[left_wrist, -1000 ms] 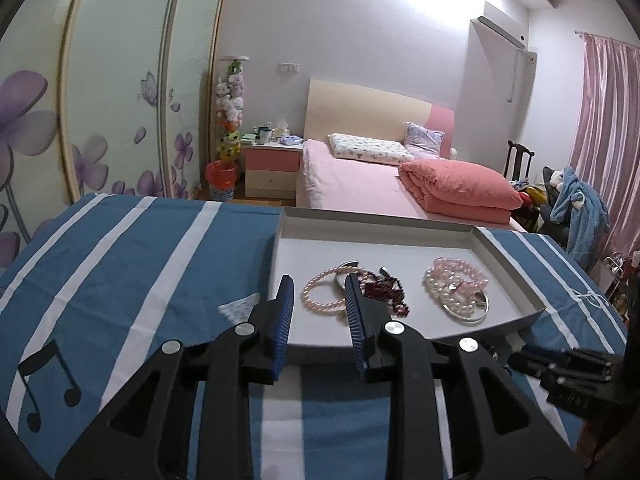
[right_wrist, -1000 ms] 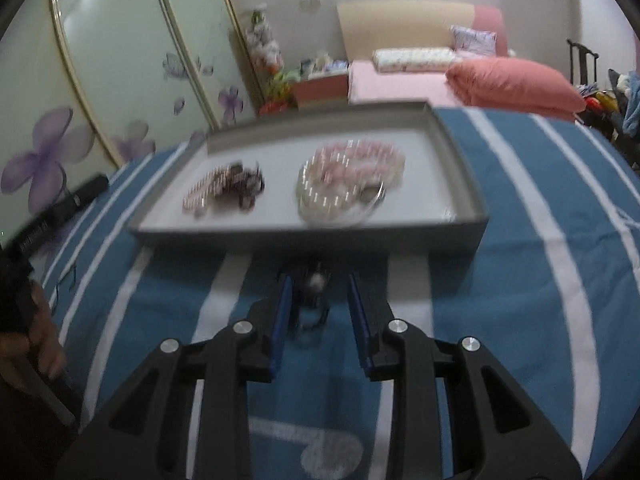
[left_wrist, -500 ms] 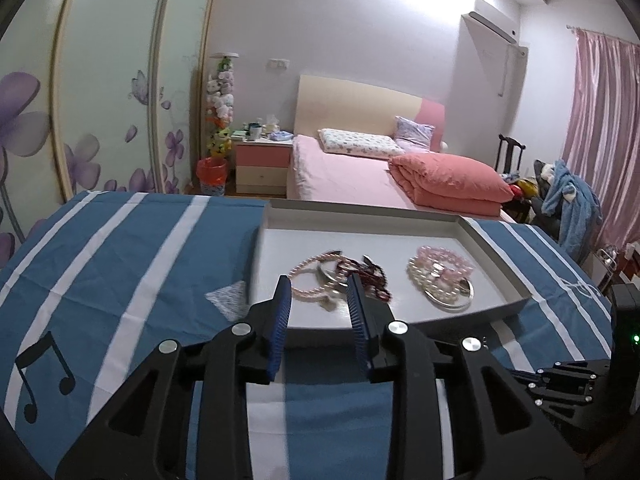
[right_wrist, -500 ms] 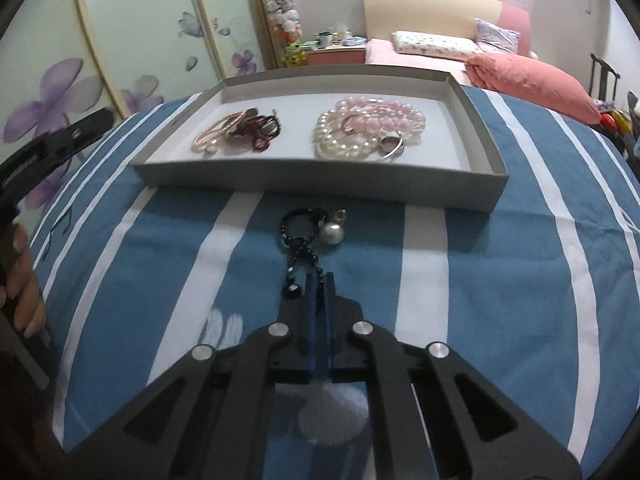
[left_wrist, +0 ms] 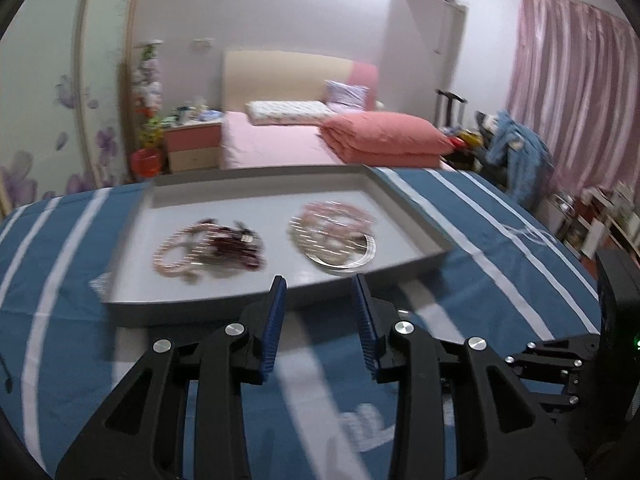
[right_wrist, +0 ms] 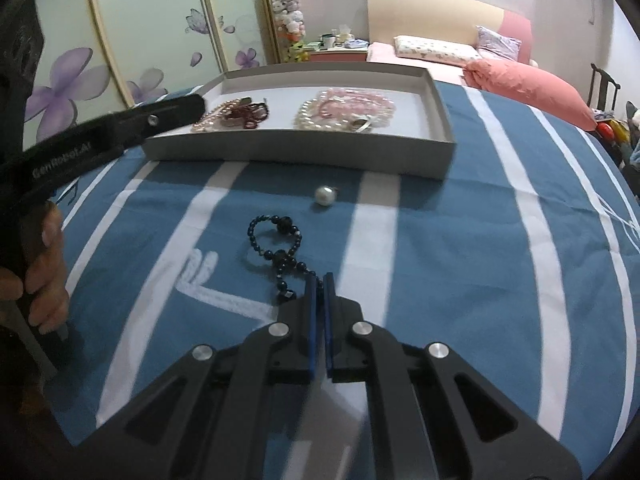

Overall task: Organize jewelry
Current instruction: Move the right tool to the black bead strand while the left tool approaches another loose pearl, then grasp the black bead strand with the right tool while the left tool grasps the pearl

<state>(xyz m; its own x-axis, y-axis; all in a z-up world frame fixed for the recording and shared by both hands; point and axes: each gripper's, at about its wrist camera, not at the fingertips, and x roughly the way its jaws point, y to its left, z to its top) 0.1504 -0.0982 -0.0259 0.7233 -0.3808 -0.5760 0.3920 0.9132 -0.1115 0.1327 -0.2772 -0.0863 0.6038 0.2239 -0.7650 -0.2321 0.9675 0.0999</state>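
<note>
Between right claw (right_wrist: pixel 319 280) fingers: dark beaded bracelet (right_wrist: pixel 280 240), looped.

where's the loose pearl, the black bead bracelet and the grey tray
loose pearl (right_wrist: pixel 324 195), right wrist view, middle of the white ball
black bead bracelet (right_wrist: pixel 277 234), right wrist view, on the beads at the loop's middle
grey tray (right_wrist: pixel 304 151), right wrist view, outer face of its near wall
</note>
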